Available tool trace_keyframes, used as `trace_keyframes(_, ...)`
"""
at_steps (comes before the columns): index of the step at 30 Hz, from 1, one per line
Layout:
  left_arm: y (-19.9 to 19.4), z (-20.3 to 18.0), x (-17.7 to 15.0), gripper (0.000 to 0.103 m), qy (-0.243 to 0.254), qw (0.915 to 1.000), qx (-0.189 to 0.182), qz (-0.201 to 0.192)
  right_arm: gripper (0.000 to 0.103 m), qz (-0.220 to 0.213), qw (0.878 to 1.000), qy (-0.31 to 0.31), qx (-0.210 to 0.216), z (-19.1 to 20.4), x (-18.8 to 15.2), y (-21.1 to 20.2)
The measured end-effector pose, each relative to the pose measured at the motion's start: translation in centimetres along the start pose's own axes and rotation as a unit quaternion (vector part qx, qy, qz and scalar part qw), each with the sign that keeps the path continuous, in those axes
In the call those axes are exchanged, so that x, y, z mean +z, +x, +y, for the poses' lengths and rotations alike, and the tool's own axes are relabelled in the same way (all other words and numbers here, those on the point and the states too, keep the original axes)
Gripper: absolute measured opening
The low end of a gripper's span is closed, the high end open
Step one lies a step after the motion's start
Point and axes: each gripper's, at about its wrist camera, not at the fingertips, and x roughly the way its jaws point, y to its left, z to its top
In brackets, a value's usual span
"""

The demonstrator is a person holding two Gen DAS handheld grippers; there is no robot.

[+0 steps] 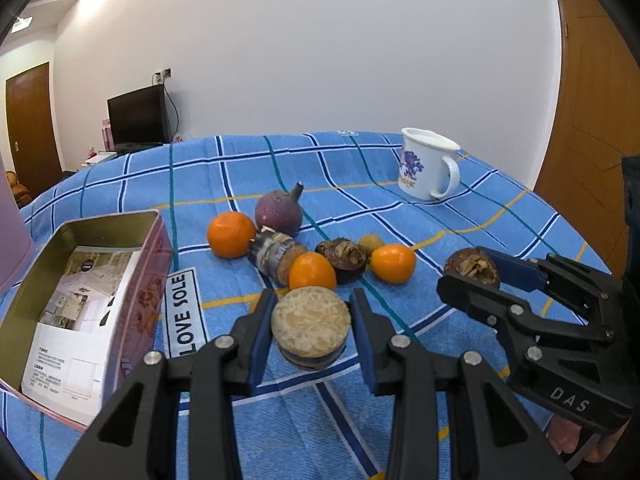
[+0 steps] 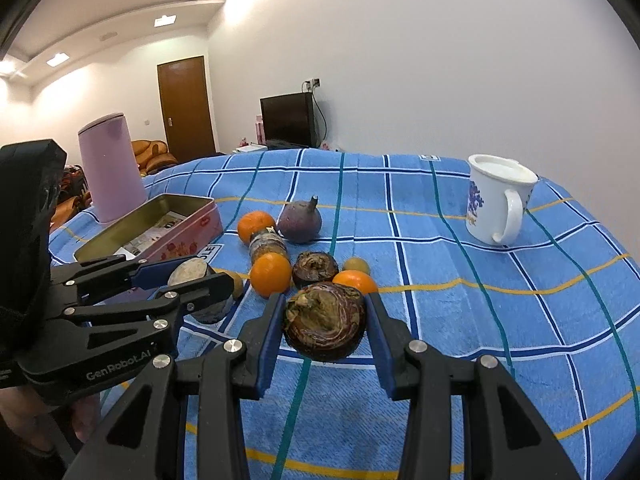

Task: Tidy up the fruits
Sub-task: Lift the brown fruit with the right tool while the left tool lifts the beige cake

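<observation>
Fruits lie on a blue checked cloth. My left gripper straddles a short cut stalk piece with a pale round end; a narrow gap shows on each side. My right gripper straddles a dark brown water chestnut, which also shows in the left wrist view, again with small gaps. Beyond lie three oranges, a purple fruit with a stem, a second chestnut, a small longan and a cane piece.
An open pink tin with a leaflet inside stands at the left. A white enamel mug stands at the back right. A pink cylinder container stands behind the tin. A "LOVE SOLE" label is on the cloth.
</observation>
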Motion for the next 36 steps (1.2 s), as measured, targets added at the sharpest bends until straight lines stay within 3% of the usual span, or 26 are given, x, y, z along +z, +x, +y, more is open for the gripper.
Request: trace_keyframes(36,-2.5,-0.6,-0.2,0.038,0.014,0.9975,0.024,-0.065,0.042,-0.051,0.998,-0.020,0.020,0.5,-0.1,-1.9)
